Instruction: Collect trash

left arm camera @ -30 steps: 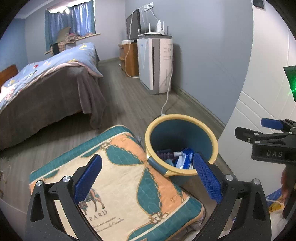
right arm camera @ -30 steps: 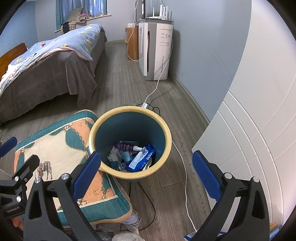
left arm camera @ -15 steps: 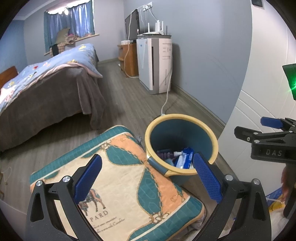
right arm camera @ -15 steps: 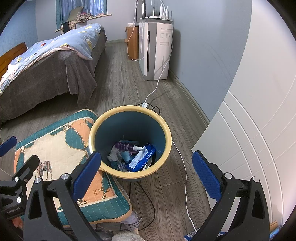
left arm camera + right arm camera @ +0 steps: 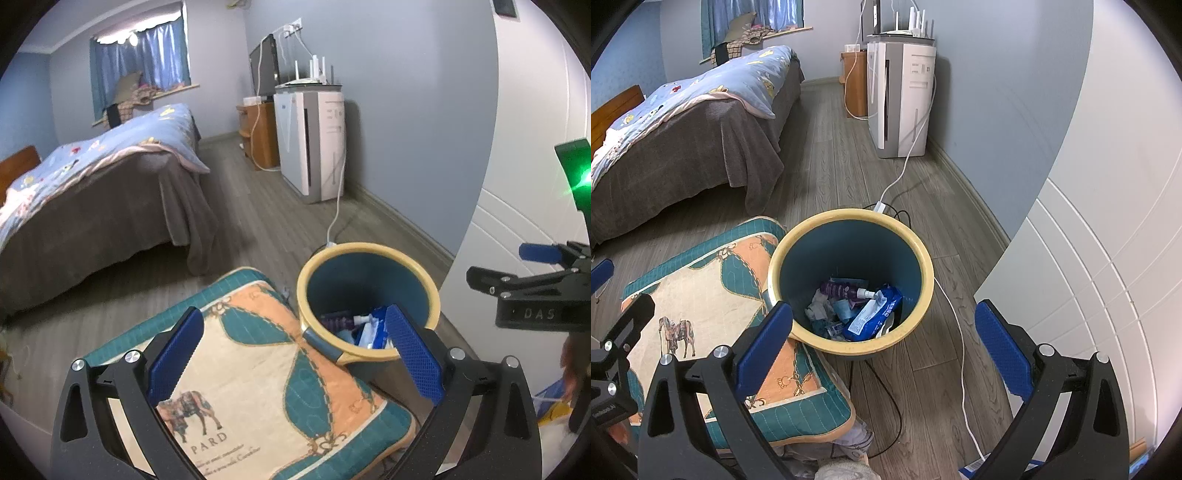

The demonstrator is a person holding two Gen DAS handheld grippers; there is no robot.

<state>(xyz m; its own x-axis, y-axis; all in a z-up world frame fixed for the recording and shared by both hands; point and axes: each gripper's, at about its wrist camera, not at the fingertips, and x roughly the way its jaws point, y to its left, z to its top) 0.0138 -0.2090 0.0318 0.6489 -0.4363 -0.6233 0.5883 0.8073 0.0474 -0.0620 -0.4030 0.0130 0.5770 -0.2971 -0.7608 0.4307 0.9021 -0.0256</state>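
Note:
A teal trash bin with a yellow rim (image 5: pixel 925 269) (image 5: pixel 428 280) stands on the wood floor beside a patterned cushion (image 5: pixel 701 291) (image 5: pixel 258 380). Inside it lie a purple spray bottle (image 5: pixel 842 290), a blue wipes packet (image 5: pixel 875 314) and crumpled scraps. My right gripper (image 5: pixel 882 354) is open and empty, hovering above the bin's near rim. My left gripper (image 5: pixel 295 354) is open and empty, above the cushion, just left of the bin. The right gripper also shows in the left wrist view (image 5: pixel 532 280), at the right edge.
A bed (image 5: pixel 683 122) stands to the left. A white air purifier (image 5: pixel 901 96) stands against the blue wall, its cable (image 5: pixel 955 321) running past the bin. A white panelled door (image 5: pixel 1108 240) is on the right. Blue and yellow items (image 5: pixel 552 400) lie at lower right.
Both grippers stay open and nearly still. The left wrist view has tilted up slightly.

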